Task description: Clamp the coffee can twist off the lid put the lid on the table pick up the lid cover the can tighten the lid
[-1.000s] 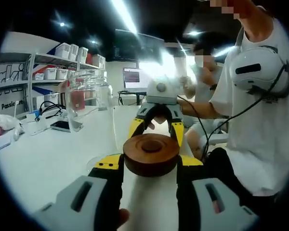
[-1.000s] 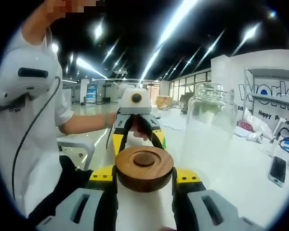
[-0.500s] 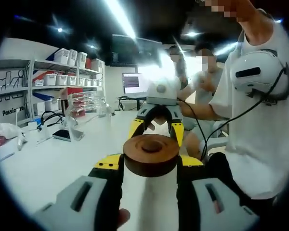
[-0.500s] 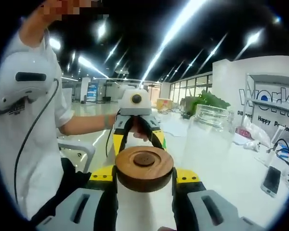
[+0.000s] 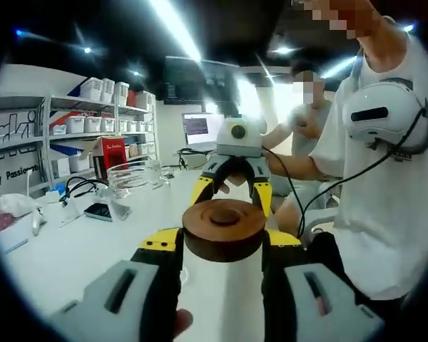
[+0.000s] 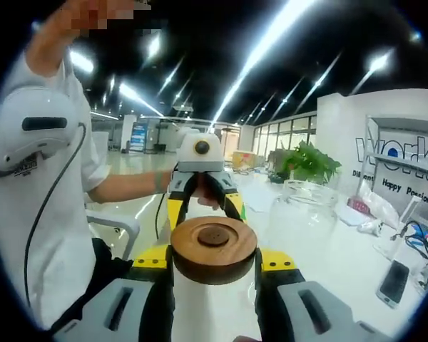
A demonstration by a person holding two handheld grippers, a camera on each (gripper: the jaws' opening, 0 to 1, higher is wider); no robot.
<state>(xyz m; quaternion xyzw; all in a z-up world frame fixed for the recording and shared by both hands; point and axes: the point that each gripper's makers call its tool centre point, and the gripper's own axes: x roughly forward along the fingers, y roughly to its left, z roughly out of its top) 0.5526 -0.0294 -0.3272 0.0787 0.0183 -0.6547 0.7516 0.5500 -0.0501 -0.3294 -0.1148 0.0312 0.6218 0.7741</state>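
Lid (image 5: 224, 228), round and wooden, is held in air above worktop (image 5: 71, 249), level, knob side up. Left tongs (image 5: 223, 246) clenched on its near flanks. Right tongs (image 6: 214, 260) likewise clenched on it from opposite side. Glass can (image 5: 132, 182) stands open, well apart toward worktop's far left. Likely handover or carry. Advice: keep lid level, release one pair only once other's grip is sure, then move slowly, since smooth rim could slip.

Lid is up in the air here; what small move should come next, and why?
Probably lower the wooden lid onto the bare table. It is already off the glass jar, which stands open to one side, and it is held in the air, clamped by the left gripper and right gripper.
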